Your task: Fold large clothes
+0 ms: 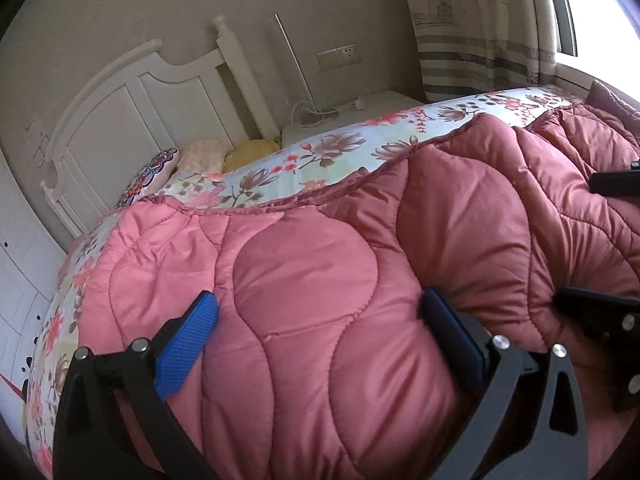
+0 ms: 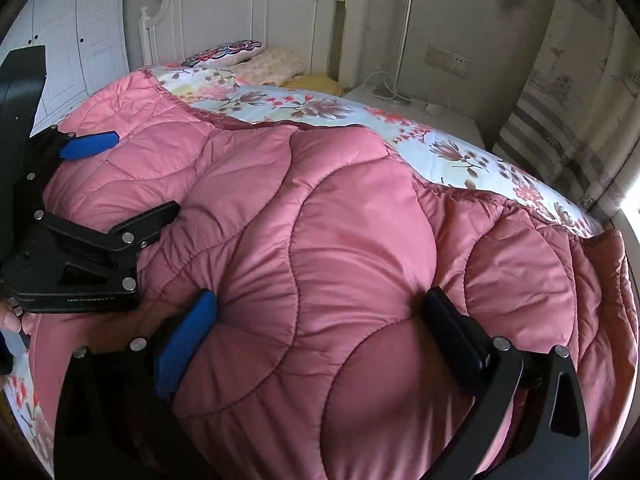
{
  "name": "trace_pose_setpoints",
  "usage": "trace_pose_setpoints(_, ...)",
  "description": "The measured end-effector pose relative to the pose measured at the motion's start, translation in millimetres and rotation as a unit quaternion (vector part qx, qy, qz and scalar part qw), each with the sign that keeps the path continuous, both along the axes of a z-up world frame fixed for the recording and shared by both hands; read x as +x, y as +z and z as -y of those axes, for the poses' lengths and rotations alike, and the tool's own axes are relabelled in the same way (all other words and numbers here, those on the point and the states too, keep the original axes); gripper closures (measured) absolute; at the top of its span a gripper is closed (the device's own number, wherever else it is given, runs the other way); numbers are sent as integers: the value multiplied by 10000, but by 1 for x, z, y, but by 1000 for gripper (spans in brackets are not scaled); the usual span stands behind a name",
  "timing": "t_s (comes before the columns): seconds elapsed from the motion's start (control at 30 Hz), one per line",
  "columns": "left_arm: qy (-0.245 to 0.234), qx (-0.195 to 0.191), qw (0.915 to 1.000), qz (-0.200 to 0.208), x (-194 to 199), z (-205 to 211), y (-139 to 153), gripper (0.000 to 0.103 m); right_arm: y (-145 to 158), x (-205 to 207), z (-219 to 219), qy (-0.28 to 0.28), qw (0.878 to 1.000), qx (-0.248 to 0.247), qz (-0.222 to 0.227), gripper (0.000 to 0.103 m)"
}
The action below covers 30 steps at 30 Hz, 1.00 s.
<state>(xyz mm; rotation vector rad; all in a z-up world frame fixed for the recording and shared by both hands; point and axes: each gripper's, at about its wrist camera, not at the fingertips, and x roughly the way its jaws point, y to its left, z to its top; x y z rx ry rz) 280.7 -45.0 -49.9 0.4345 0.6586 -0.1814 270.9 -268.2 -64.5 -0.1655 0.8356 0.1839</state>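
The pink quilted comforter point(image 2: 320, 240) lies in a thick, puffy heap on the bed, over a floral sheet point(image 1: 320, 148) that shows along its far edge and at the left side. From the right wrist view I see a second layer of the comforter under the top one at the right edge, so it looks folded at least once, though I cannot be sure how many layers are there.

My left gripper point(image 1: 320, 328) is released: its jaws stand wide apart, and the blue pads point(image 1: 186, 344) sit over the pink fabric with a broad bulge of it between them. I cannot tell if the pads touch the cloth, but they do not pinch it. My right gripper point(image 2: 320, 328) is in the same state, wide open above the comforter, nothing clamped. In the right wrist view the left gripper appears at the left side, also open, just beside the comforter's left part.

Behind the heap, at the head of the bed, stand a white headboard point(image 2: 248, 8) and some pillows point(image 2: 256, 60). To the right of the bed is a white nightstand point(image 1: 360, 116) with a cable on it, then a striped curtain point(image 1: 480, 40) and a bright window point(image 1: 592, 4).
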Motion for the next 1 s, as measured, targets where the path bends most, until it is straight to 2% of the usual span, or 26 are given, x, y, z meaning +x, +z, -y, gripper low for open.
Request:
trace_pose_setpoints(0.23, 4, -30, 10000, -20, 1, 1, -1, 2, 1, -3, -2, -36, 10000, 15, -20, 5)
trace_pose_setpoints(0.33, 6, -83, 10000, -49, 1, 0, 0, 2, 15, 1, -5, -118, 9992, -87, -379, 5)
trace_pose_setpoints(0.37, 8, -100, 9999, -52, 2, 0, 0, 2, 27, 0, -5, -202, 9993, -85, -313, 5)
trace_pose_setpoints(0.5, -8, -241, 9996, -127, 4, -6, 1, 2, 72, 0, 6, -647, 9963, 276, 499, 5)
trace_pose_setpoints(0.57, -9, -258, 9996, -131, 5, -6, 1, 2, 69, 15, 11, -930, 9940, 176, 546, 5)
trace_pose_setpoints(0.63, -11, -286, 9995, -143, 5, -7, 2, 2, 39, 39, 15, -1136, 9935, 83, 19, 5)
trace_pose_setpoints(0.67, -16, -317, 9994, -153, 5, -9, 2, 2, 16, 52, 16, -1165, 9922, -28, -432, 4)
trace_pose_setpoints(0.7, -13, -413, 9990, -182, 6, -11, 3, 2, -3, 58, 18, -1156, 9912, 33, -641, 4)
trace_pose_setpoints(0.73, -1, -434, 9988, -215, 7, -12, 2, 2, -2, 58, 21, -1195, 9911, 142, -573, 4)
trace_pose_setpoints(0.87, -12, -455, 9986, -268, 8, -11, 1, 2, 10, 55, 23, -1158, 9917, 32, -563, 5)
trace_pose_setpoints(1.0, -8, -457, 9986, -256, 9, -11, 2, 2, 34, 40, 68, -1655, 9854, 287, -260, 5)
